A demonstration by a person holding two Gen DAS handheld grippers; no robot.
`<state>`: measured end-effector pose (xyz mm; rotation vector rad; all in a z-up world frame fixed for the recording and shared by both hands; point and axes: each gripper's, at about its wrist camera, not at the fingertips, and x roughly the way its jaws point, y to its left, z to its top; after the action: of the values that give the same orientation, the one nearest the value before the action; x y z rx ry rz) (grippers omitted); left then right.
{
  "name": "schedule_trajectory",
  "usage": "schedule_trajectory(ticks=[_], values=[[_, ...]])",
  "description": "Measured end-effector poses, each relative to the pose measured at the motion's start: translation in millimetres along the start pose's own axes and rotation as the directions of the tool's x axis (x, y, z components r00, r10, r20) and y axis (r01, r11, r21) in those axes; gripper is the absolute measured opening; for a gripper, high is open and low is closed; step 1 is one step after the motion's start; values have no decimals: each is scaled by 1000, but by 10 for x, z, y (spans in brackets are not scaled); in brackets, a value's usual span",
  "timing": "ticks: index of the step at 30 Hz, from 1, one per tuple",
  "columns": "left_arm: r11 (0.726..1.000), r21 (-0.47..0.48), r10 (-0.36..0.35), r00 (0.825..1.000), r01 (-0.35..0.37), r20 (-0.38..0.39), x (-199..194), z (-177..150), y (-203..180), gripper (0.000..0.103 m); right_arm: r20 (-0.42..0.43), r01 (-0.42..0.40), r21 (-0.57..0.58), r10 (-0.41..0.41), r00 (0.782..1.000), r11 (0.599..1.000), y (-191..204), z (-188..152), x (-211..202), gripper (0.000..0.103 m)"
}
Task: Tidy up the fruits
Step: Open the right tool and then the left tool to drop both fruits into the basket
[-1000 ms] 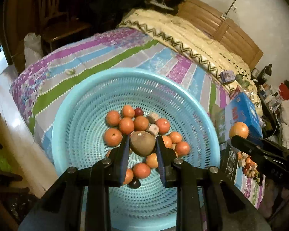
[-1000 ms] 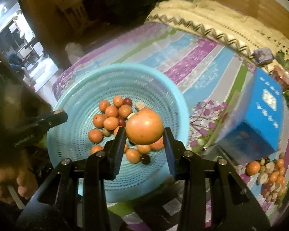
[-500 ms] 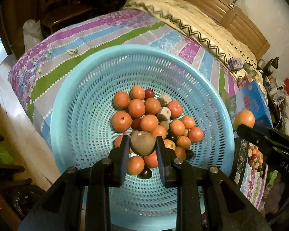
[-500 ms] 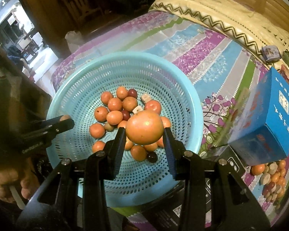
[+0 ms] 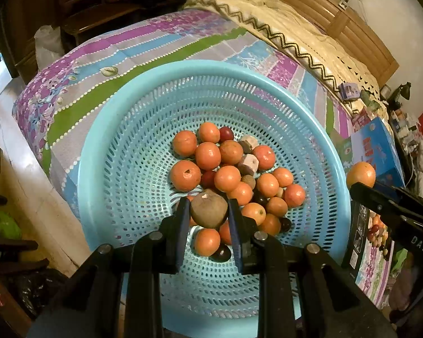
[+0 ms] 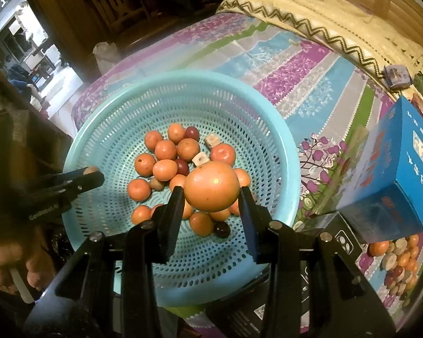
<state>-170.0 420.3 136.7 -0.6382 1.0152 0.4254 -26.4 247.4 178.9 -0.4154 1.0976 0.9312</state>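
Fruits were mostly already piled in the blue basket (image 5: 104, 152), though whether any waited outside it could not be told. From left to right, the left gripper (image 5: 208, 211) pinched a brown fruit (image 5: 208, 209) and the right gripper (image 6: 211, 194) clamped a large orange (image 6: 211, 186), both above the pile. Compared with a second earlier, the left gripper had dropped nearer the pile; the right had barely shifted.

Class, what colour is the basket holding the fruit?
Light blue basket; the left wrist view shows it best.
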Motion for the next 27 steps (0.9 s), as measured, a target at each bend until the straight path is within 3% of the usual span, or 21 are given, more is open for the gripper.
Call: schedule_trajectory(ticks=[27], values=[[1000,13,14,1000,-14,-19,137,-12,-54,27,-2,-15,13,15,1000,1000,-115,4,39,40]])
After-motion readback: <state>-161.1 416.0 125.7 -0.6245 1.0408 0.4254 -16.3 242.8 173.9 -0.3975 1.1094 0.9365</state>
